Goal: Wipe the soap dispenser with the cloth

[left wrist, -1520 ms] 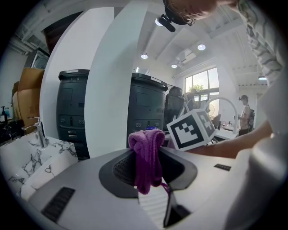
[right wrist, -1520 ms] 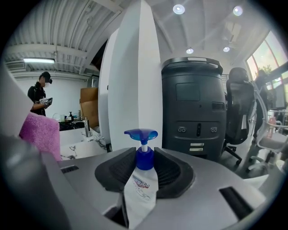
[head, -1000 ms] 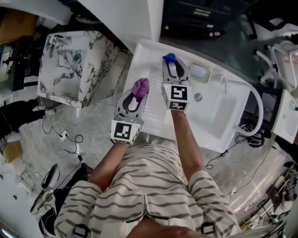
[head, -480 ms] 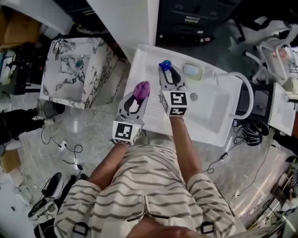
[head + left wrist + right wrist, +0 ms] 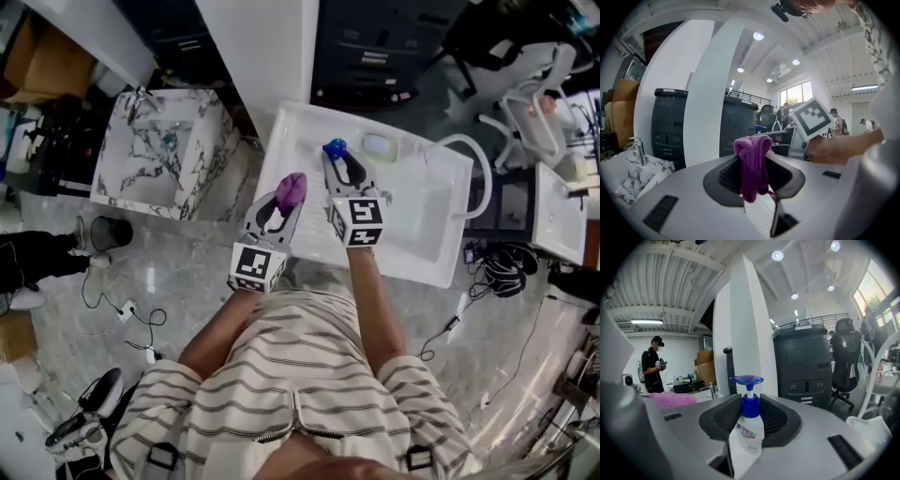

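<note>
One clear gap separates gripped cloth (image 5: pixel 290 191) from gripped soap dispenser (image 5: pixel 335 149).

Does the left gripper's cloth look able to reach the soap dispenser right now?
Probably yes: left gripper and right gripper hold cloth and soap dispenser side by side, nothing between them.

A white sink (image 5: pixel 427 220) stands beside a marble-patterned basin (image 5: pixel 202 155). A small pale dish (image 5: pixel 380 146) lies on the white sink's back edge, before a dark cabinet (image 5: pixel 375 47).
</note>
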The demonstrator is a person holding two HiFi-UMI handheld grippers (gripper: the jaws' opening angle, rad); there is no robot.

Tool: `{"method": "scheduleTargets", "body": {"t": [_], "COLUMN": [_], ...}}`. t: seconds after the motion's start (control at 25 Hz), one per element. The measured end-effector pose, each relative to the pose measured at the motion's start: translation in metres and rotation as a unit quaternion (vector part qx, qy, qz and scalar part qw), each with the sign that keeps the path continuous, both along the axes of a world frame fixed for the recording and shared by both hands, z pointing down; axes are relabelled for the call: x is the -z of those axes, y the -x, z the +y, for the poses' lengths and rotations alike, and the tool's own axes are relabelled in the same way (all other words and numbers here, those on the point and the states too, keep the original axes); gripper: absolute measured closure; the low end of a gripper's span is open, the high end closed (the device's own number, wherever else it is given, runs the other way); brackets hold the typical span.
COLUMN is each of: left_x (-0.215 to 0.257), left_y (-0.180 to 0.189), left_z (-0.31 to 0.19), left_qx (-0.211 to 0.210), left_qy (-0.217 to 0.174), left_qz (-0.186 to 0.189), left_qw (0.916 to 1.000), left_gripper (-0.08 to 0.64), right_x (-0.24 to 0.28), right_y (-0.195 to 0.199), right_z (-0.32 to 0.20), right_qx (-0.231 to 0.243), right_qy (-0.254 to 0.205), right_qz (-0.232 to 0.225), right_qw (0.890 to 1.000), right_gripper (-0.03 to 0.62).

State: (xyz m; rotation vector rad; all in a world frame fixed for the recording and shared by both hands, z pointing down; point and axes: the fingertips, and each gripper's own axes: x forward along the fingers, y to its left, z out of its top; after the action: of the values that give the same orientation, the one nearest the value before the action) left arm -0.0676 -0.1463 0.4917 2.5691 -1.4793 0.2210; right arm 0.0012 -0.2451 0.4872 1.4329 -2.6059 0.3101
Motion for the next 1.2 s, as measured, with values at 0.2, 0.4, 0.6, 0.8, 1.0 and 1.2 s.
{"method": "scheduleTargets", "body": {"t": [0.2, 0.4, 0.6, 0.8, 1.0, 1.2], "left_x": [0.011, 0.021, 0.030, 0.038, 0.042, 0.042], "left_y": [-0.002, -0.002, -0.003, -0.005, -0.006, -0.009], "left_z": [0.014, 0.027, 0.037, 0.049, 0.057, 0.065], "left_qx": [-0.015, -0.024, -0.031, -0.038, -0.044, -0.051], "left_qy": [-0.018, -0.033, -0.044, -0.054, -0.060, -0.063], "left_qz": [-0.004, -0.008, -0.012, -0.014, -0.018, -0.017], "left_qw": [0.9997, 0.9992, 0.9985, 0.9977, 0.9971, 0.9966], "left_gripper": [0.440, 0.440, 0.440, 0.440, 0.440, 0.440], "right_x": [0.018, 0.038, 0.051, 0.059, 0.069, 0.071], "right_y": [-0.004, -0.003, -0.002, -0.001, 0.000, 0.003], "right_z": [0.027, 0.055, 0.078, 0.096, 0.109, 0.119], "right_qx": [0.007, 0.011, 0.018, 0.016, 0.014, 0.013], "right_qy": [-0.001, -0.009, -0.013, -0.018, -0.024, -0.027], "right_qz": [-0.005, -0.007, -0.008, -0.010, -0.011, -0.010], "right_qw": [1.000, 1.000, 1.000, 1.000, 1.000, 0.999], "right_gripper": [0.460, 0.459, 0.460, 0.460, 0.460, 0.460]}}
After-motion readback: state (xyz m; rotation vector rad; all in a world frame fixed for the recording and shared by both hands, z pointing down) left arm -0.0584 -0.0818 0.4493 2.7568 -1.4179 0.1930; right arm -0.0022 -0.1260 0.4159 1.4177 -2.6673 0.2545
